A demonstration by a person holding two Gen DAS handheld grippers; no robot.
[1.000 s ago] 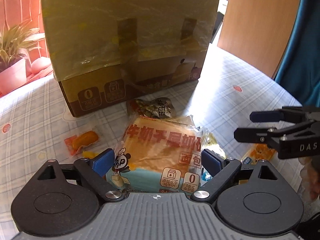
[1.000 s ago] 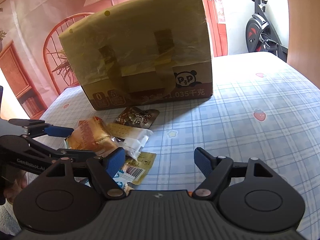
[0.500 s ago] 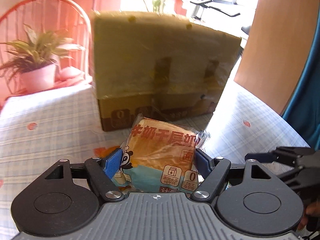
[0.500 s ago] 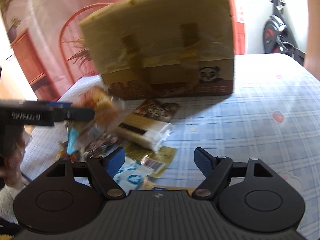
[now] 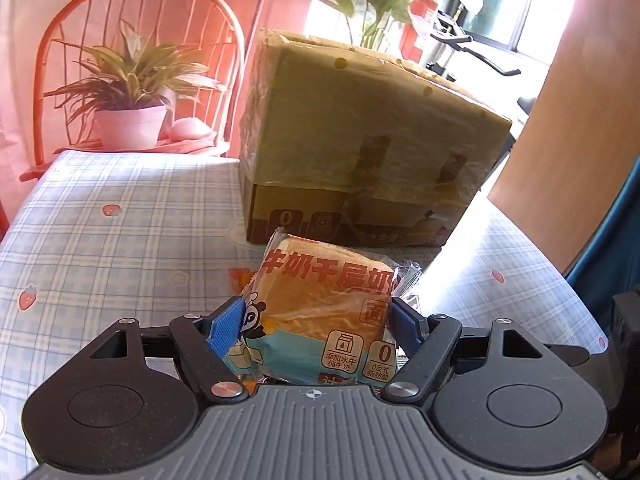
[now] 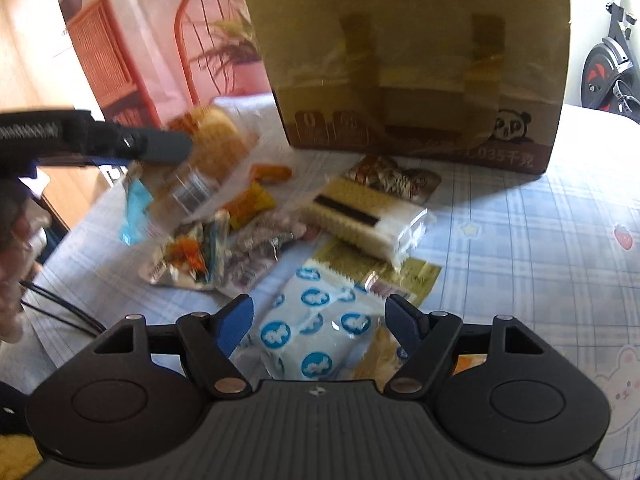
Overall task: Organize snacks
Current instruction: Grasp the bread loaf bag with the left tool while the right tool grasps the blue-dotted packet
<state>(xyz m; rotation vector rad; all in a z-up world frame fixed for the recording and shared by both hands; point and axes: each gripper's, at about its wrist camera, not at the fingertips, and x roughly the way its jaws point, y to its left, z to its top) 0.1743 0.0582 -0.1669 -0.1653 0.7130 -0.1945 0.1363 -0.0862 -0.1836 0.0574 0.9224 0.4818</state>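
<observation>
Bread packet (image 5: pixel 320 312), orange and blue wrapper, sits clamped between the blue pads of my left gripper (image 5: pixel 316 322), lifted clear of the checked tablecloth (image 5: pixel 120 232). My right gripper (image 6: pixel 319 320) is spread wide and grips nothing; it hangs over a white packet with blue circles (image 6: pixel 316 332) lying on the cloth. Just beyond lies a loose pile: a cream wafer pack (image 6: pixel 368 216), foil sweets (image 6: pixel 208 256), small orange packets (image 6: pixel 256 200). Behind the pile stands a taped cardboard box (image 6: pixel 416 64). Farther back, a potted plant (image 5: pixel 132 120) rests on a red chair (image 5: pixel 48 40).
</observation>
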